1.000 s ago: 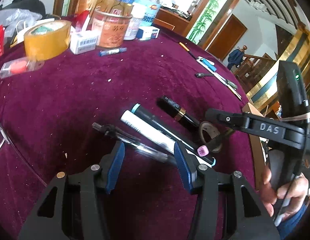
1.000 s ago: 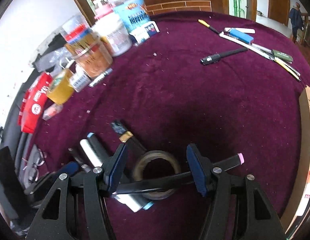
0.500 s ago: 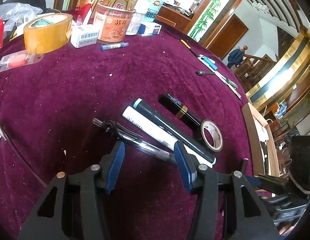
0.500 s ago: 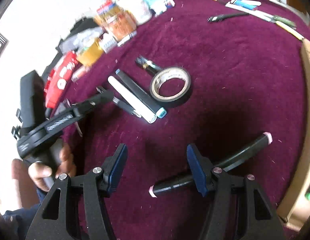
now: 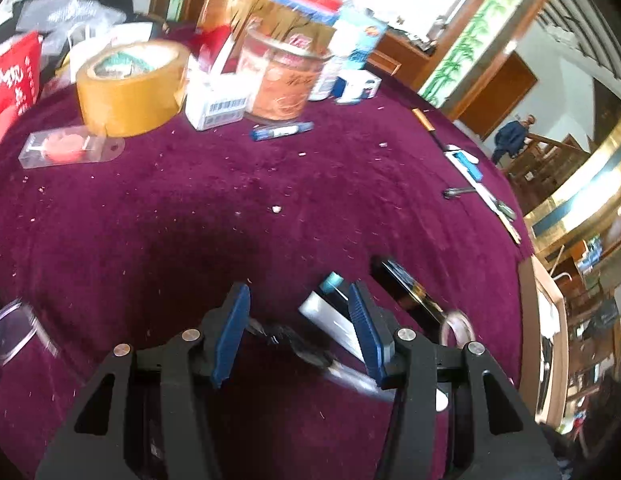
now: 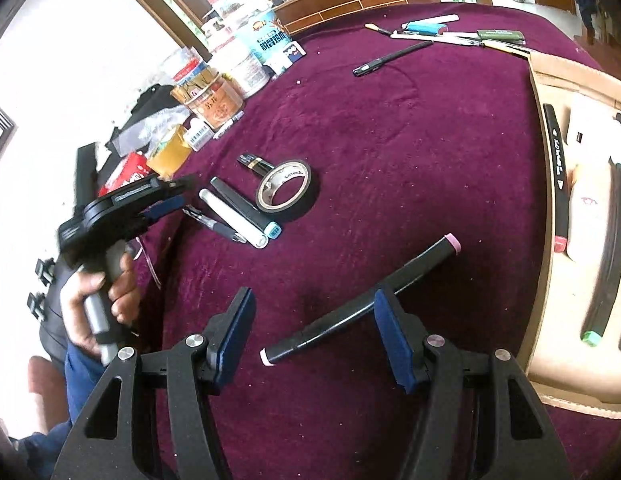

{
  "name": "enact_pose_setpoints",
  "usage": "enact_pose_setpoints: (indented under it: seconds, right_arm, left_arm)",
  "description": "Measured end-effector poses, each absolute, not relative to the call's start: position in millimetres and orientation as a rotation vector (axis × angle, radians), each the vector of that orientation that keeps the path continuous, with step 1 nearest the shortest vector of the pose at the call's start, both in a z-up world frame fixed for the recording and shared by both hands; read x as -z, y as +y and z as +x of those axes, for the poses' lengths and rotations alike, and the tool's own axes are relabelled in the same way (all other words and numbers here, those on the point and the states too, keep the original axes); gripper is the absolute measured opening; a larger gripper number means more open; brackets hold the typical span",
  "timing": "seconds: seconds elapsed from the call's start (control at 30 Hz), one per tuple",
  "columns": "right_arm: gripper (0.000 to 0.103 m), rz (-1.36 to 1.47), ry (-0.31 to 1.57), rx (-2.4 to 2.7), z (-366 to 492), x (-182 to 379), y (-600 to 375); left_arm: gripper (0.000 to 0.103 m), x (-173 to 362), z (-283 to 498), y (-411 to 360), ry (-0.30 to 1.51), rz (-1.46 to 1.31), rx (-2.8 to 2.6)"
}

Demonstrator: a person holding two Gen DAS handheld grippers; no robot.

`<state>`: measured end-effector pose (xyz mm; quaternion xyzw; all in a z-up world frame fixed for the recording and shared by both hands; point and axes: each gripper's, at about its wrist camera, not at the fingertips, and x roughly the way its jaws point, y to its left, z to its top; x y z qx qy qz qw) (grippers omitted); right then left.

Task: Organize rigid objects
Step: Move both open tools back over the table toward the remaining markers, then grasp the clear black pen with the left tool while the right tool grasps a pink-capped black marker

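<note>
Black marker (image 6: pixel 358 304), pink-capped, lies on the bench (image 6: pixel 390 128) beside the cardboard tray (image 6: pixel 550 208), between the right hand-held gripper's (image 6: pixel 314 336) parted jaws, likely staged for boxing; the left hand-held gripper (image 5: pixel 298 332) gapes over pens.

Surface: maroon velvet tablecloth (image 6: pixel 390 140), speckled with pale crumbs. Behind the table's far edge: brown wooden sideboard (image 6: pixel 350 4), top cluttered, items too small to identify. Left wrist view: white wall panel painted with green bamboo (image 5: pixel 466 52), just beside a brown wooden door (image 5: pixel 498 96). Person in dark blue clothing (image 5: pixel 514 136) stands at a wooden stair railing (image 5: pixel 550 160).
</note>
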<state>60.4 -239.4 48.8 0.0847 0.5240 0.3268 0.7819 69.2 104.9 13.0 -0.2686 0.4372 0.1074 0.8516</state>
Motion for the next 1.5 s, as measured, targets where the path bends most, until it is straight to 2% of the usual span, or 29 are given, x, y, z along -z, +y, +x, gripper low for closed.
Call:
enact_pose_setpoints:
  seconds: [0.2, 0.33, 0.43, 0.6, 0.7, 1.0, 1.27, 1.5]
  right_arm:
    - [0.056, 0.195, 1.126, -0.73, 54.7, -48.4, -243.2]
    - [0.056, 0.201, 1.118, -0.737, 51.9, -48.6, -248.8]
    - [0.056, 0.221, 1.124, -0.732, 53.7, -45.2, -252.6]
    - [0.056, 0.242, 1.119, -0.728, 53.3, -43.5, -259.2]
    - [0.056, 0.251, 1.12, -0.714, 54.9, -42.5, -262.3]
    - [0.056, 0.239, 1.159, -0.64, 57.7, -40.2, -262.0]
    - [0.056, 0.124, 1.218, -0.547, 69.8, -28.4, -230.4]
    - [0.057, -0.092, 1.156, -0.457, 75.6, -28.4, -194.7]
  left_arm:
    - [0.049, -8.9, 67.9, 103.0, 0.953, -0.557, -0.175]
    - [0.049, -16.9, 46.5, 82.1, 0.978, -0.442, -0.135]
    - [0.049, -18.9, 29.6, 59.6, 1.05, -0.482, 0.099]
    - [0.049, -45.6, -13.2, 0.7, 1.019, -0.227, 0.305]
    - [0.05, -57.9, -21.6, -7.0, 0.984, -0.151, 0.322]
    - [0.051, -39.7, -13.3, -46.7, 1.007, 0.209, 0.303]
    - [0.05, -16.9, 5.1, -44.9, 1.049, 0.229, 0.247]
    - [0.051, -12.4, 4.8, -46.4, 1.032, 0.221, 0.233]
